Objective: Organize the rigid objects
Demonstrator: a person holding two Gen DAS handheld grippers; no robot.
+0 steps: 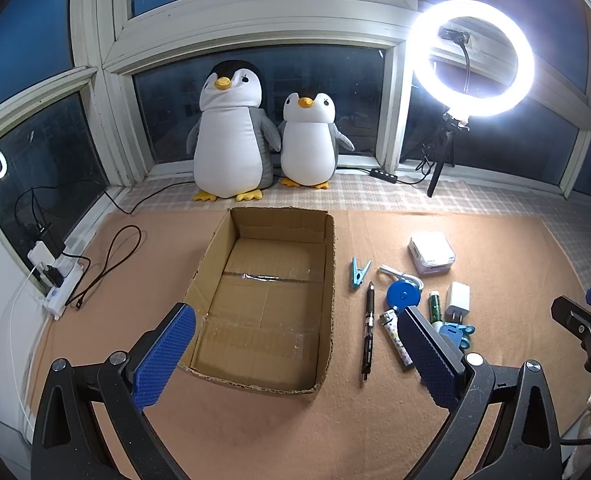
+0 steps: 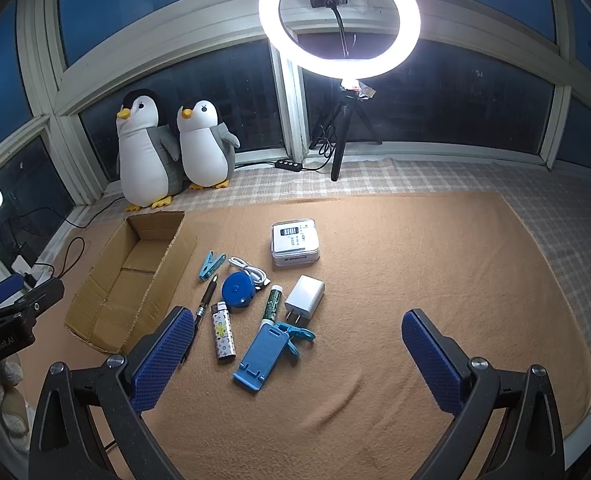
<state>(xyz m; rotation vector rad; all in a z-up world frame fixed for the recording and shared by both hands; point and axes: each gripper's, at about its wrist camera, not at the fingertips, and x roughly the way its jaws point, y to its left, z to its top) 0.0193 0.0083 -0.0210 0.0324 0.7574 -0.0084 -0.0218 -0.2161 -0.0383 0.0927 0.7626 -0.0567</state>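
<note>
Presently nothing is held: the left hand-held gripper (image 1: 295,356) is spread wide above the near rim of the empty cardboard box (image 1: 331,280), and the right hand-held gripper (image 2: 295,356) is spread equally wide over the orange felt mat (image 2: 435,264). The rigid items are clustered just right of the box, ahead and slightly left of the right hand-held gripper, which is judged the nearer one. Closest to it lies the blue plastic phone stand (image 2: 260,356), its long axis running away from the camera, tilted right. Beside it are found a patterned lighter (image 2: 223,334), a dark pen (image 2: 204,300) angled toward the box, a green tube (image 2: 271,304), a smooth white charger (image 2: 305,296), a round blue tape measure (image 2: 237,290), a blue clip (image 2: 210,266) and a clear-lidded case (image 2: 295,242).
</note>
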